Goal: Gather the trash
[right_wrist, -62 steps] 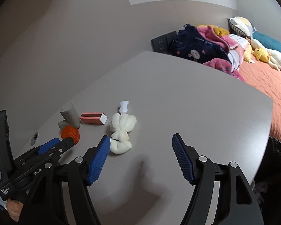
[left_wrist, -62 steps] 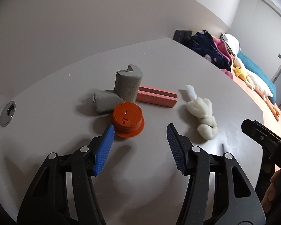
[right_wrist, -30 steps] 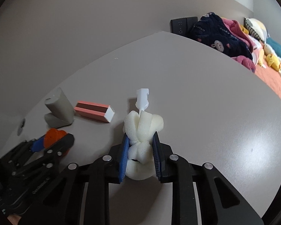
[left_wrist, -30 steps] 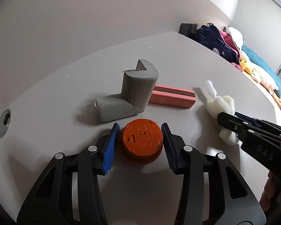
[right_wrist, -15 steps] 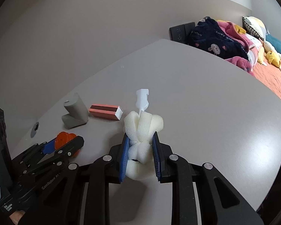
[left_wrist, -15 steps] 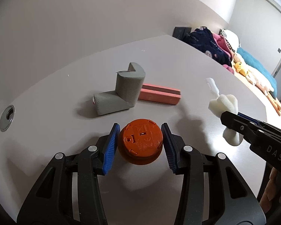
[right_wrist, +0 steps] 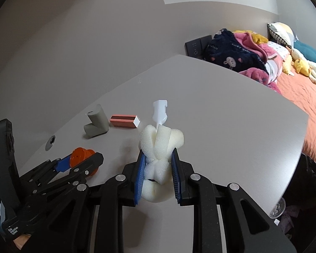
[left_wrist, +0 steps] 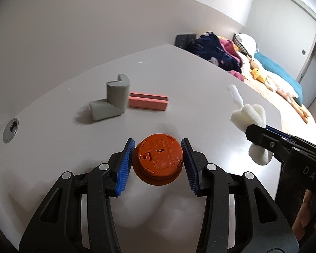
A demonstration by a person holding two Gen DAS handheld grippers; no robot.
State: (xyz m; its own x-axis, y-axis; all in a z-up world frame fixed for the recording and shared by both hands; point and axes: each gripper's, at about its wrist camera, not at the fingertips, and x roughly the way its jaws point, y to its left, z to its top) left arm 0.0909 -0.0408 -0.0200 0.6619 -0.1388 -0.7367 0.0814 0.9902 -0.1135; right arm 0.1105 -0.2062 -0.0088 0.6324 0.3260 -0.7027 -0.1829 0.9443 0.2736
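Two pieces of trash are in my grip at once. My left tongs pinch the orange round cap across its rim, blue pads pressed to either side, and its shadow below suggests it hangs clear of the grey surface. My right tongs squeeze the white foam sponge at its waist, so the foam bulges above and below the pads, and its white plastic stem sticks up beyond the tips.

I judge this to be the carry step: both items picked up, neither yet dropped anywhere. No bin or bag shows in either view, so the next move calls for finding the container and bringing both loads over it before I let the pads part. The foam is soft and could slip if I ease off early.

Ahead of my left tongs, well apart from the cap, a grey foam corner piece and a pink box lie just beside each other, not yet collected. Far left of them sits a metal grommet set into the surface. Beyond the far edge is a bed with heaped clothes.

Readable writing: "DAS" on the right tool's body in my left view. The cap carries moulded marks that I cannot read, and small white print on the left tool's body is too blurred.
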